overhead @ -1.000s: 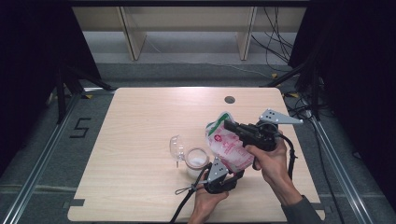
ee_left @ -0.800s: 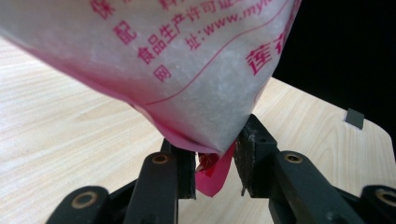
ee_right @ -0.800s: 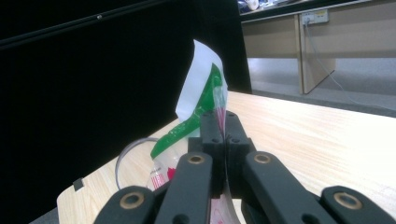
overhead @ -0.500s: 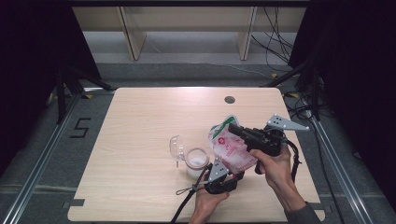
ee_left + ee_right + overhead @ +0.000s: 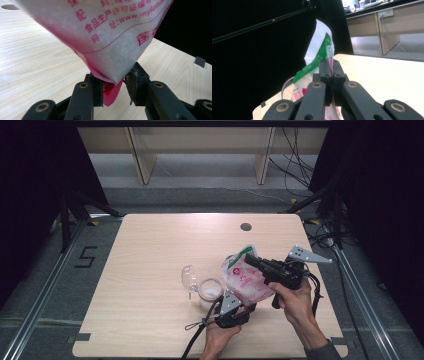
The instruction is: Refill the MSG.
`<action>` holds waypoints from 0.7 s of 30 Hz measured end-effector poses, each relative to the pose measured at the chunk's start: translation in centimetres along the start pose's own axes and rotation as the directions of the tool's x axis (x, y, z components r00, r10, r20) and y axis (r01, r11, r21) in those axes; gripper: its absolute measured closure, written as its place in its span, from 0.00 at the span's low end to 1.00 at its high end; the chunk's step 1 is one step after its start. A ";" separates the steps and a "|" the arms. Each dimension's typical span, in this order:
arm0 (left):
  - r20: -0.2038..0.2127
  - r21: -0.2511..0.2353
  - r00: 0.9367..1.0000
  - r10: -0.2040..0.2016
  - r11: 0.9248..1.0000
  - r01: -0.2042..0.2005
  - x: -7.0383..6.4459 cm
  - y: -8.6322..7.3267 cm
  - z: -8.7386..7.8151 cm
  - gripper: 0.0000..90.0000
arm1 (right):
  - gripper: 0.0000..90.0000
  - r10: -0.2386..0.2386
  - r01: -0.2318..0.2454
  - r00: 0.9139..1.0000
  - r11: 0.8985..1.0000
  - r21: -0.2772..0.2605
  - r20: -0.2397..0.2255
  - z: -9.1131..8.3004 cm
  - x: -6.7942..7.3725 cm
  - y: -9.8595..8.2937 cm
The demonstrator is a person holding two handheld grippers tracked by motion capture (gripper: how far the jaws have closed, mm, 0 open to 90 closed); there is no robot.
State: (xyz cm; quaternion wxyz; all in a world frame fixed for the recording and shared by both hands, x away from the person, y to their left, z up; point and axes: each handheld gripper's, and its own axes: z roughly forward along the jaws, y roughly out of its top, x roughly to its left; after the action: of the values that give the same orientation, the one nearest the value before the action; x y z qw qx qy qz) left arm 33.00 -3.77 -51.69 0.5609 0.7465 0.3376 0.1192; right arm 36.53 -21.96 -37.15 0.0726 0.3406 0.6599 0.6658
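Pale wood table (image 5: 150,270) under the lights, dark curtains either side, and all the action sits near its front right. Right gripper (image 5: 331,72): jaws pressed flat together, pinching the thin top edge of the bag (image 5: 322,53) just below its green band. Left gripper (image 5: 113,83): jaws part-closed on the bag's (image 5: 105,37) bottom corner, the pink seam tucked between them with a little gap showing on one side. From the high view the bag (image 5: 245,280), white with pink print, hangs tilted between the two grippers, right gripper (image 5: 249,260) up top, left gripper (image 5: 239,306) below. Just left of it, a clear glass jar (image 5: 210,290) of white grains stands on the table, its open lid (image 5: 189,279) beside it.
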 end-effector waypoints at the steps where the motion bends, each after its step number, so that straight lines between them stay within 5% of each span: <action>1: -0.004 0.008 1.000 0.002 1.000 -0.002 0.0 0.0 0.0 0.76 | 1.00 0.007 -0.007 1.000 1.000 -0.004 -0.006 -0.1 0.0 -0.1; 7: 0.002 0.014 1.000 -0.005 1.000 0.005 -0.1 -0.1 0.1 0.76 | 1.00 0.052 -0.052 0.999 0.998 -0.020 0.000 -0.6 -0.3 -0.5; 9: 0.015 -0.010 0.999 -0.033 0.999 0.033 -0.3 -0.1 0.3 0.76 | 1.00 0.043 -0.043 0.999 0.999 -0.030 0.005 -0.6 -0.6 -0.5; 15: 0.029 0.020 0.999 -0.034 0.999 0.034 -0.4 -0.1 0.5 0.75 | 1.00 0.044 -0.044 0.999 0.999 -0.025 0.016 -0.9 -0.9 -0.7; 17: 0.028 0.025 0.999 -0.033 0.999 0.032 -0.4 -0.1 0.6 0.75 | 1.00 0.081 -0.081 0.997 0.996 -0.033 0.009 -1.0 -1.1 -0.9; 21: 0.034 0.039 0.999 -0.037 0.999 0.035 -0.4 -0.1 0.7 0.73 | 1.00 0.058 -0.057 0.998 0.998 -0.039 0.024 -1.3 -1.6 -1.0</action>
State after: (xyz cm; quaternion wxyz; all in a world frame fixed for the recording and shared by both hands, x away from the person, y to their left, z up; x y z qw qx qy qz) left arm 33.01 -4.54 -51.89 0.5542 0.7528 0.3436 0.0897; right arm 36.71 -23.76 -38.49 0.0682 0.3662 0.6361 0.6757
